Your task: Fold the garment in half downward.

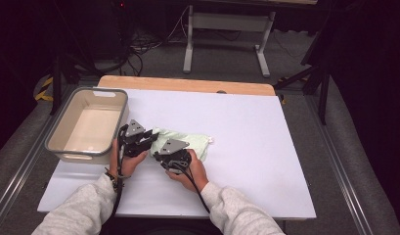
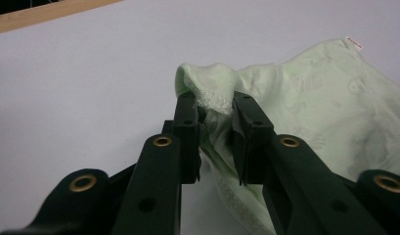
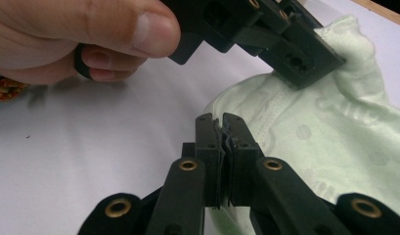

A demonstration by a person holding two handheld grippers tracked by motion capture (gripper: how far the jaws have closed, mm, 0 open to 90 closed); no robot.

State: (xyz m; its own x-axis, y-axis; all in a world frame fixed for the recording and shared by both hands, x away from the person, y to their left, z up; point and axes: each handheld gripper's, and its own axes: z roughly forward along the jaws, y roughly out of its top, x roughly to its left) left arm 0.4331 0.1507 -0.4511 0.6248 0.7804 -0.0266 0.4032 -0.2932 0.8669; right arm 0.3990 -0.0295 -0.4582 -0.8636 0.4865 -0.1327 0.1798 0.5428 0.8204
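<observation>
A pale green patterned cloth [image 1: 190, 141] lies bunched in the middle of the white table [image 1: 246, 161]. My left gripper [image 1: 151, 138] is at the cloth's left end. In the left gripper view its jaws [image 2: 214, 100] pinch a raised fold of the cloth [image 2: 315, 98]. Just in front of it, my right gripper [image 1: 161, 156] is shut on the cloth's near hem. In the right gripper view a thin edge of cloth [image 3: 334, 137] is clamped between the right gripper's pads [image 3: 219, 120], and the left gripper [image 3: 310, 68] bites the fabric a little beyond it.
A grey-rimmed, beige plastic bin [image 1: 109, 91] stands empty at the table's left side, close to my left hand [image 3: 90, 34]. A wooden strip [image 1: 188, 84] runs along the far table edge. White surface stretches to the right of the cloth.
</observation>
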